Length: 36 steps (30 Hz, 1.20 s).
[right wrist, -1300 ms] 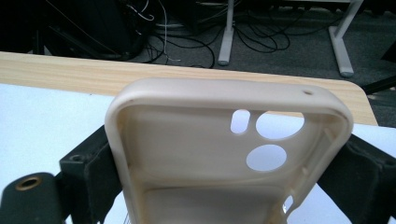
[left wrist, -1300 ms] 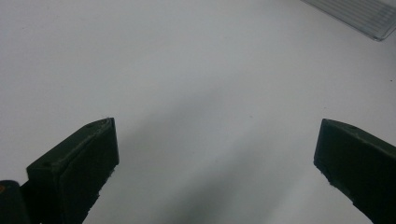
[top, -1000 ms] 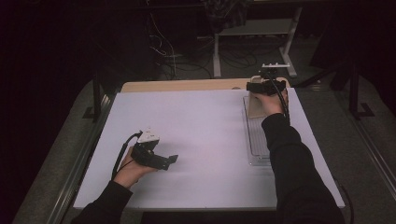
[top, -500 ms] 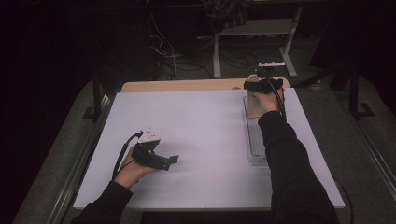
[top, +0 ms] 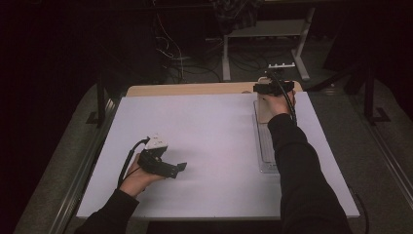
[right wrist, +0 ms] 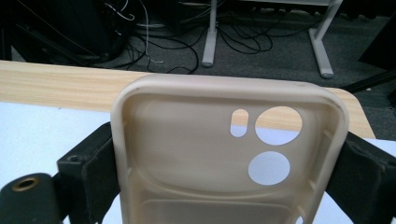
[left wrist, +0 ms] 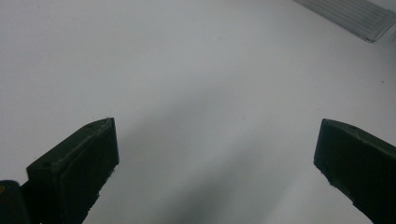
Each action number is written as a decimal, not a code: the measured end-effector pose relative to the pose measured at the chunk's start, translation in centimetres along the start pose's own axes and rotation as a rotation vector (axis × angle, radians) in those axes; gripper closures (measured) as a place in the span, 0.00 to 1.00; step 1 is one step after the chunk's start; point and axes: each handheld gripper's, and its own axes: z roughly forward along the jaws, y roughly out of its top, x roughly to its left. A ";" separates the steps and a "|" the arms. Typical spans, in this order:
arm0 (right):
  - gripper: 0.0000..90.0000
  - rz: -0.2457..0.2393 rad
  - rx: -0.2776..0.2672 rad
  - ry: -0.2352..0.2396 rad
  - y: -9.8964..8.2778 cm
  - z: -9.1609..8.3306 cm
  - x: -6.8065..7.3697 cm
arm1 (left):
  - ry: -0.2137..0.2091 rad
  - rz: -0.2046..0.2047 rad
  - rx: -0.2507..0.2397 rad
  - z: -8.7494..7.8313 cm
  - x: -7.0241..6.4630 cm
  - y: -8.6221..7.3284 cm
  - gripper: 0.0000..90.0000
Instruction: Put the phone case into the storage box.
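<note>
— Two grippers on the table, then. What is the right gripper [top: 260, 88] doing?

— It sits at the upper right of the high view, over the far edge of the white sheet [top: 214, 141]. Its jaws are clamped on a beige phone case [right wrist: 229, 149], one jaw on each long side.

— How does the case show from the gripper's own camera?

— It takes up the middle and lower part of that view, hollow side toward the camera, with two round cut-outs and a small slot at its upper right. Above it, in the top half of the frame, runs the wooden table edge [right wrist: 56, 84], and beyond that the floor with cables [right wrist: 154, 42] and a metal stand [right wrist: 210, 37].

— And in the high view?

— The case [top: 263, 111] shows as a pale patch just below the gripper, over the top end of a clear ribbed tray [top: 267, 146] that lies along the right side of the sheet.

— The left gripper [top: 181, 167]?

— Lower left of the high view, held low over the sheet, well apart from the case. Its jaws stand wide apart with nothing between them; a corner of the tray [left wrist: 348, 16] shows at the upper right of its camera's frame.
</note>
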 end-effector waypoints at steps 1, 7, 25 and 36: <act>0.09 0.000 -0.001 -0.003 0.0 0.0 0.0 | 0.000 0.000 0.000 0.0 0.0 0.0 0.00; 0.09 0.004 0.000 -0.009 0.2 0.2 0.2 | 0.002 -0.006 0.002 0.0 0.0 -0.1 0.00; 0.08 -0.012 0.042 -0.012 -0.3 0.7 0.3 | -0.001 0.009 0.008 0.0 0.0 -0.1 0.00; 0.04 0.000 0.057 -0.001 -0.3 0.8 0.3 | 0.000 0.002 0.006 0.0 -0.1 0.0 0.00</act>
